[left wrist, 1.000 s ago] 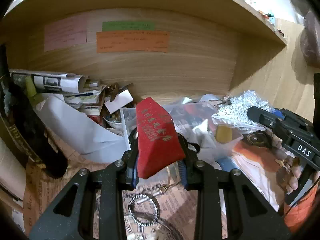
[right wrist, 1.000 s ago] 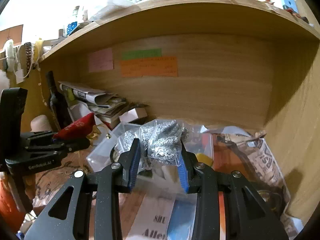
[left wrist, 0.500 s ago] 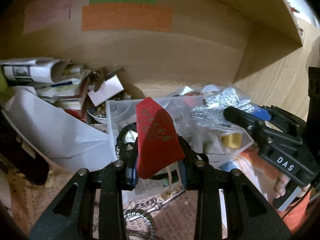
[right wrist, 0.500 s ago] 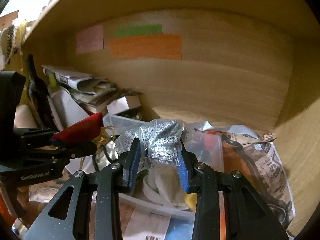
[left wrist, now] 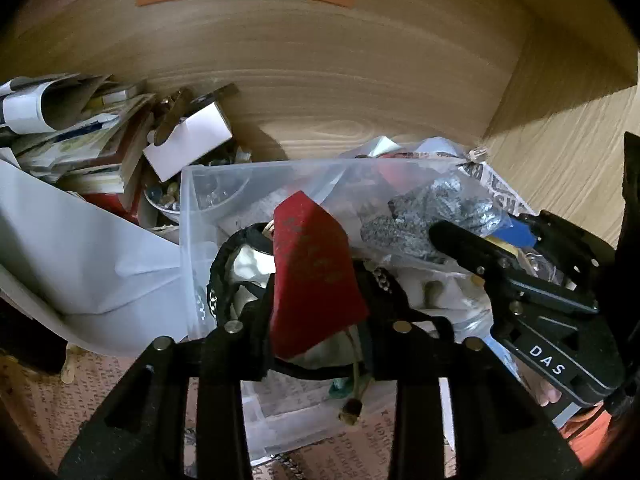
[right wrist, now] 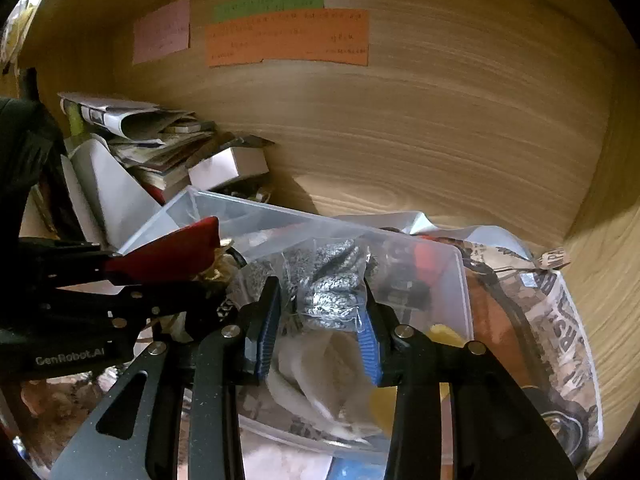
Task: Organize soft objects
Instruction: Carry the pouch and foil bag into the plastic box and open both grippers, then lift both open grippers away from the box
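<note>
My left gripper [left wrist: 316, 304] is shut on a red fabric pouch [left wrist: 312, 276] with gold print and holds it over the clear plastic bin [left wrist: 188, 216]. The pouch also shows at the left of the right wrist view [right wrist: 168, 252]. My right gripper [right wrist: 320, 316] is shut on a clear bag of silver-grey knit material [right wrist: 332, 284] and holds it above the bin's inside [right wrist: 456, 280]. The bag also shows in the left wrist view [left wrist: 432, 216]. White cloth [right wrist: 320, 376], a yellow item [right wrist: 444, 336] and a black beaded loop [left wrist: 218, 276] lie in the bin.
The bin sits in a wooden shelf nook with paper notes on the back wall [right wrist: 288, 36]. Stacked papers and books [right wrist: 152, 144], a small white box [left wrist: 188, 144] and a large white sheet [left wrist: 80, 264] crowd the left. Newspaper [right wrist: 560, 328] lies at the right.
Both grippers have moved forward and down into the nook, so the bin and back wall are closer. The pouch and the bag are now over the bin's inside.
</note>
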